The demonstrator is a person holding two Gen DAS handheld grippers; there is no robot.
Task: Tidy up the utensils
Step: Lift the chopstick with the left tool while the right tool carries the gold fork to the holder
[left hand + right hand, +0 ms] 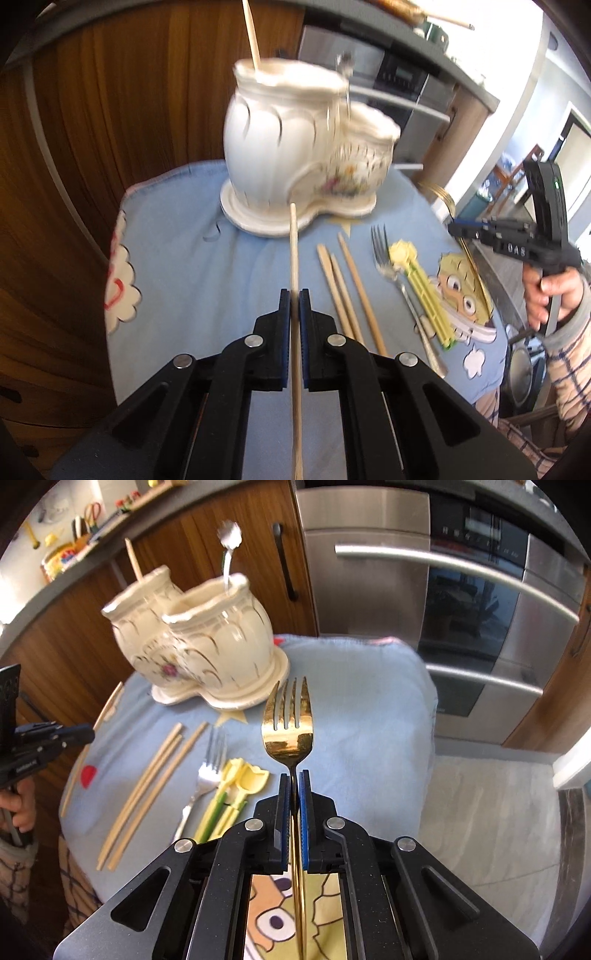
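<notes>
My left gripper (294, 295) is shut on a wooden chopstick (293, 251) that points at the white ceramic utensil holder (280, 147). The holder has two pots; one holds a chopstick (251, 33), the other a silver utensil (229, 554). My right gripper (294, 775) is shut on a gold fork (288, 723), tines forward, to the right of the holder (207, 642). On the blue cloth (192, 251) lie three chopsticks (347, 291), a silver fork (388, 258) and a yellow plastic utensil (424, 291).
The cloth (369, 716) covers a small table. Wooden cabinets (110, 110) stand behind the holder. A steel oven (461, 609) with bar handles is at the back right. A pale floor (491, 812) lies to the right of the table.
</notes>
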